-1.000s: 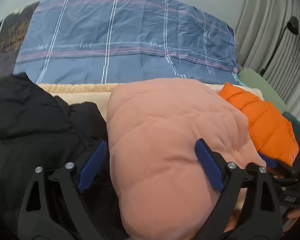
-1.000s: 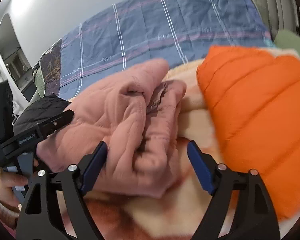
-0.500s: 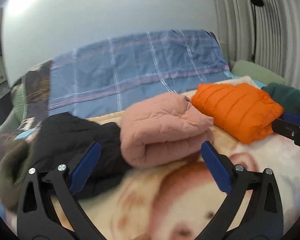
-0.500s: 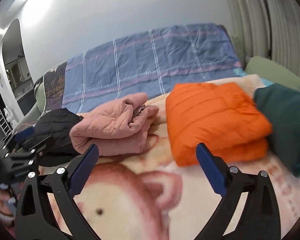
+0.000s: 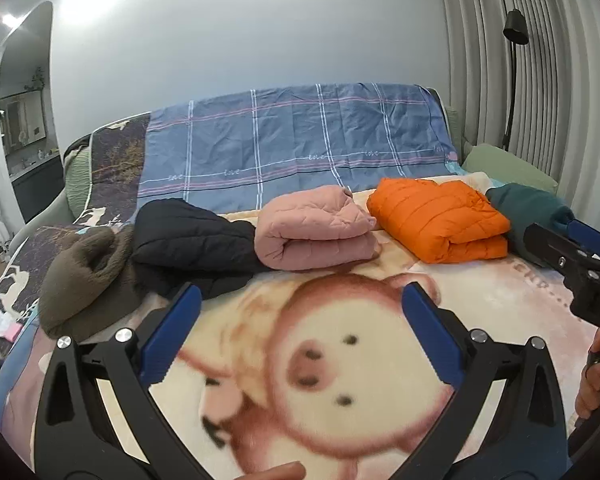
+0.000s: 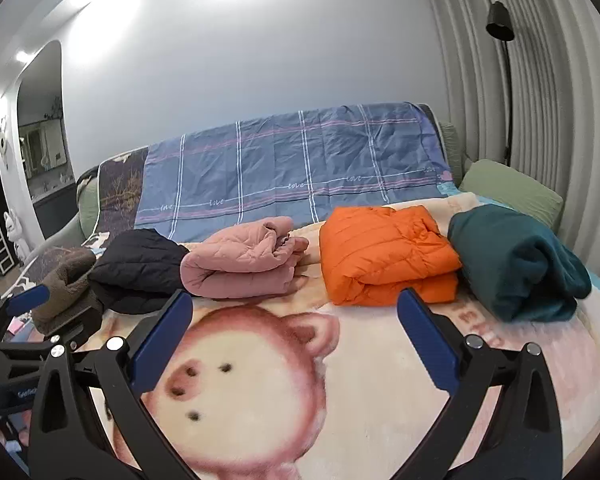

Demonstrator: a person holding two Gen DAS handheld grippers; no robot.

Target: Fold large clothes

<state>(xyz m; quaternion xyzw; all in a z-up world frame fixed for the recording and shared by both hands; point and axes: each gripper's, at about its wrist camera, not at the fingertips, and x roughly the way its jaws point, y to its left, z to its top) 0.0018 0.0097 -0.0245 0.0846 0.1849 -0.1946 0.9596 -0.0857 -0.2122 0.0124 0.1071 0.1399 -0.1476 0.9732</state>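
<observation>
Hovering over pig blanket on bed: left gripper, right gripper, jaws apart, gripping nothing. Lying folded beyond: pink jacket, orange jacket, teal garment. Awaiting folding, by judgement: black jacket, brown fleece.

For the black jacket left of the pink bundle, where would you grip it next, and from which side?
Judging from these views, take the black jacket at its loose near hem, which spills toward the camera onto the pig blanket. Come from the front with the open left gripper: the jacket's right end lies against the folded pink jacket and the brown fleece garment crowds its left.
</observation>
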